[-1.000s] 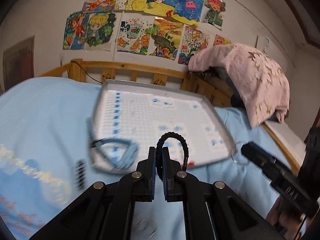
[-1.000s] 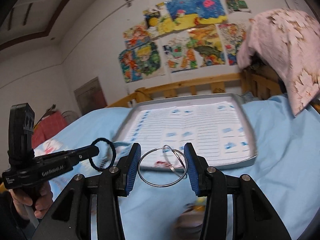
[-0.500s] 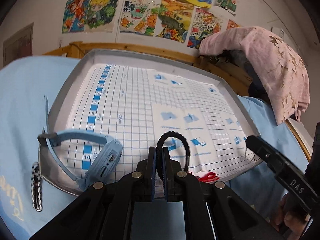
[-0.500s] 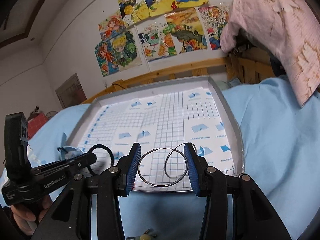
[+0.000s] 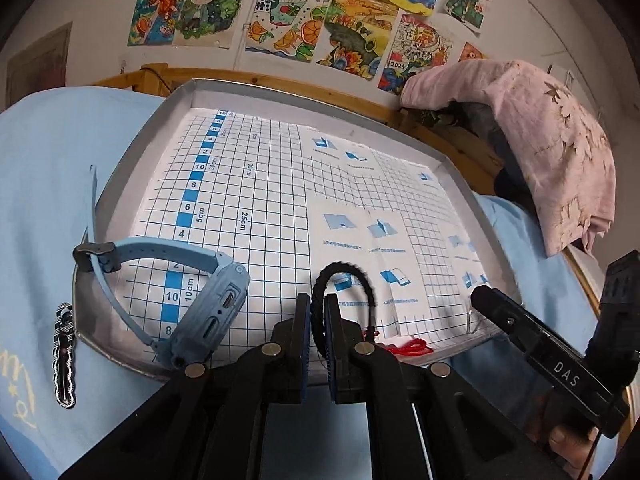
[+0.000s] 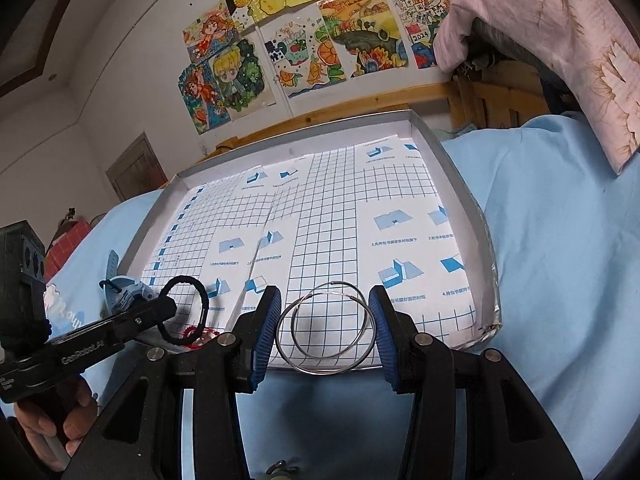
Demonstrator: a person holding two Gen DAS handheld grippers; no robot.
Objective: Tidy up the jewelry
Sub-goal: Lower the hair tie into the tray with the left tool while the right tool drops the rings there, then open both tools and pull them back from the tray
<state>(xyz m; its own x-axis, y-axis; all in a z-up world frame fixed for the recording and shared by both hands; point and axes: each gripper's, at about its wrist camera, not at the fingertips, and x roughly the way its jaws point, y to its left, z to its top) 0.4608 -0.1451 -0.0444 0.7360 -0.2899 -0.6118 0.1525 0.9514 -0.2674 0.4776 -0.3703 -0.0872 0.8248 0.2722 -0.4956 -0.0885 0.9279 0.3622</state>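
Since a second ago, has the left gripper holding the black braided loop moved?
Yes. The left gripper, jaws shut on the black braided loop, has come down and forward toward the grey grid-lined tray, which now fills its view.
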